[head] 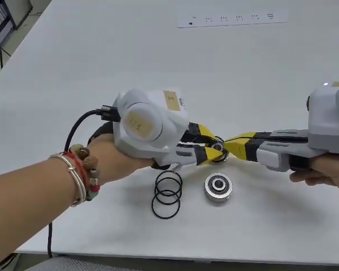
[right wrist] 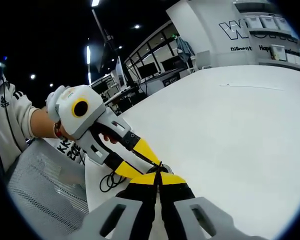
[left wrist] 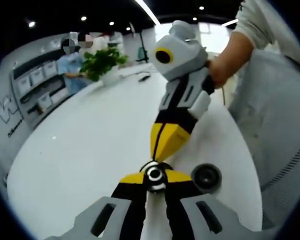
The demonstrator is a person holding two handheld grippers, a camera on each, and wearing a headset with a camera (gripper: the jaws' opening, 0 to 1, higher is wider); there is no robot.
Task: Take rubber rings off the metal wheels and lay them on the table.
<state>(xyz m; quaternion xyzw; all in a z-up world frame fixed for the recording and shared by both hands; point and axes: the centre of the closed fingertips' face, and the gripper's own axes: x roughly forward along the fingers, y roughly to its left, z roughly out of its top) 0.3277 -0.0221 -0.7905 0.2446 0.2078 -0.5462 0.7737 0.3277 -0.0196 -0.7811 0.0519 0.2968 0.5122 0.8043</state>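
1. The left gripper (head: 208,148) is clamping a metal wheel (left wrist: 154,174) between its yellow tips and holding it up just above the white table (head: 101,68).
2. The right gripper (right wrist: 160,177) is coming in from the other side, nose to nose with the left one. Its jaws are sitting pressed together, with the tip touching the rim of that held wheel. I can't tell whether it's actually pinching a rubber ring there, it's too small and dark.
3. A second metal wheel (head: 218,187) is lying flat on the table, just below where the two grippers are meeting.
4. Three black rubber rings (head: 167,195) are lying on the table just beside that second wheel, overlapping each other in a loose little stack, toward the left hand's side.
5. The hand on the left gripper is wearing beaded bracelets (head: 82,169), and a white power strip (head: 231,18) is sitting far back on the table.
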